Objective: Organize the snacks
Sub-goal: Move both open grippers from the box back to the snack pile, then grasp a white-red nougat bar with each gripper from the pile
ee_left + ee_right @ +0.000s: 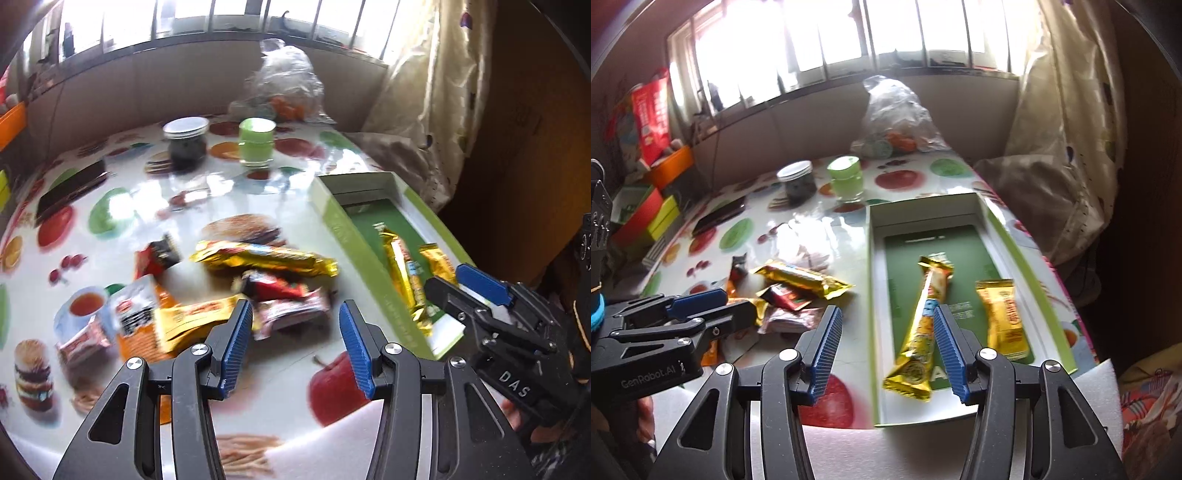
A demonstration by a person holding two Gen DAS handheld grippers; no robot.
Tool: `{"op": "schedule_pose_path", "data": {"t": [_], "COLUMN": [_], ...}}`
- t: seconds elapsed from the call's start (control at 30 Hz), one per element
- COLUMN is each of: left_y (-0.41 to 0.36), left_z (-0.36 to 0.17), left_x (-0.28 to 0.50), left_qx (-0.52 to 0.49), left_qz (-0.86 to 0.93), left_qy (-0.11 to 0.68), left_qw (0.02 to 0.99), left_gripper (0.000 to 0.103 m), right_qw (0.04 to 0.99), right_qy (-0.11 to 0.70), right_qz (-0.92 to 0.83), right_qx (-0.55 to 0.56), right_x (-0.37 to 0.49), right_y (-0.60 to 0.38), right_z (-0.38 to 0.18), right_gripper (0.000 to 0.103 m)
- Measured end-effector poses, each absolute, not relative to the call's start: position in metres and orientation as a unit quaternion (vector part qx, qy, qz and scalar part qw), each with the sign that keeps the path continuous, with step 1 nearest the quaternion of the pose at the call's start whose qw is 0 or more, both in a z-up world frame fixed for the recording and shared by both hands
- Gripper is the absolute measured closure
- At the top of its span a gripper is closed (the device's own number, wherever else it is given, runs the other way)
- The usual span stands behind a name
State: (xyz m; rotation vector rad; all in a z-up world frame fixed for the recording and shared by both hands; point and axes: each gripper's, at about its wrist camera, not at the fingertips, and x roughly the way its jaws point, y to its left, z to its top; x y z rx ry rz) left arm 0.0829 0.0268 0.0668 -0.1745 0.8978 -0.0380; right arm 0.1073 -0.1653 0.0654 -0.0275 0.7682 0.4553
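A pile of snack packets lies on the fruit-print table: a long gold bar [264, 258], red packets [273, 288], a pink-brown packet [291, 312] and orange-yellow packets [184, 321]. My left gripper [295, 325] is open and empty just above the pile's near edge. A green shallow box [1030, 258] holds a long gold bar [923, 321] and a short gold packet [1001, 314]. My right gripper [886, 328] is open and empty over the box's near left edge. It also shows in the left wrist view [465, 280].
A dark jar with a white lid [186, 144] and a green cup [256, 142] stand at the back. A clear plastic bag [284, 85] sits behind them. A black phone-like slab [72, 192] lies at left. Coloured boxes [650, 218] stand off the table's left.
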Motion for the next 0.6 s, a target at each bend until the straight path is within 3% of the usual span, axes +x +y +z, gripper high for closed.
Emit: {"op": "schedule_pose_path", "data": {"t": [0.6], "left_y": [0.134], "left_z": [0.038], "left_x": [0.036], "left_qx": [-0.134], "left_qz": [0.091], "left_qy": [0.439], "left_qw": [0.884], "left_gripper": [0.053], "right_qw": [0.85], "right_qy": [0.398], "right_qz": [0.322], "right_qx": [-0.126], "right_x": [0.107], "right_y": [-0.076], "right_z": [0.029], "right_gripper": [0.052]}}
